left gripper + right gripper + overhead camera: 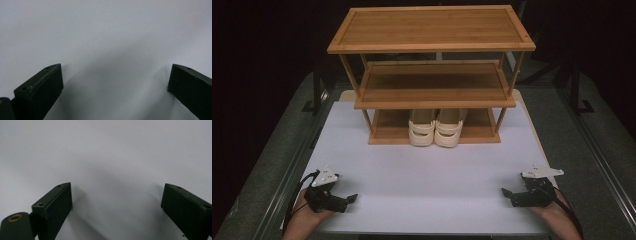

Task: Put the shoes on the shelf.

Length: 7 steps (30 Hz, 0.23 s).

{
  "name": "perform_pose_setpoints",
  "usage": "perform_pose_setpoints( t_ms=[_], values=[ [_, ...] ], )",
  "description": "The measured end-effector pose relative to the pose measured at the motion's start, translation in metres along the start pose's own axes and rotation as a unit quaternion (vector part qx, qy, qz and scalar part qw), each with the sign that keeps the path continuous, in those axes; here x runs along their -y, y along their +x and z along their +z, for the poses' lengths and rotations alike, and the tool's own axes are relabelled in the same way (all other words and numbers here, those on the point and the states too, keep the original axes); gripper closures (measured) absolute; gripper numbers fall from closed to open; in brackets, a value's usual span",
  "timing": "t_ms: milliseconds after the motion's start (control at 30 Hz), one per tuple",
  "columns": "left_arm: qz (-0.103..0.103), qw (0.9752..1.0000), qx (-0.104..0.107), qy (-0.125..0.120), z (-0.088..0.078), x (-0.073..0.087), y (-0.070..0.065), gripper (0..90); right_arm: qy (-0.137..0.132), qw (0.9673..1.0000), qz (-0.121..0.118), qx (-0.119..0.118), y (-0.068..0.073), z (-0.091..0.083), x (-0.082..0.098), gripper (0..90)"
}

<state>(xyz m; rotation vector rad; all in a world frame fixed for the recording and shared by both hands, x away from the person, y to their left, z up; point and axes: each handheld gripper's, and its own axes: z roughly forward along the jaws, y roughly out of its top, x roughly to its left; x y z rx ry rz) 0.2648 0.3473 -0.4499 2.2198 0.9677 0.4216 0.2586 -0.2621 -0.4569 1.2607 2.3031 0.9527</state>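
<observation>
My two grippers sit low at the near edge of the white table (427,175), one at each side, so the middle is free. The left gripper (348,199) has its jaws wide apart with nothing between them, and so does the right gripper (508,194). Both point in at bare table. Farther off stands one wooden rack (432,30) with three shelves. Two cream shoes (435,128) wait side by side on the bottom shelf, toes toward me, easy to reach.
</observation>
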Motion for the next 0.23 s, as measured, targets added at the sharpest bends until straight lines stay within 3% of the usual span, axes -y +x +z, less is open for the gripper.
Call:
perform_pose_setpoints(
  t_ms=[233],
  values=[
    [-0.003, 1.0000, 0.002, 0.000, 0.0004, 0.0004, 0.0009, 0.0, -0.002, 1.0000, 0.002, 0.000, 0.0001, -0.0003, 0.0009, 9.4]
  ],
)
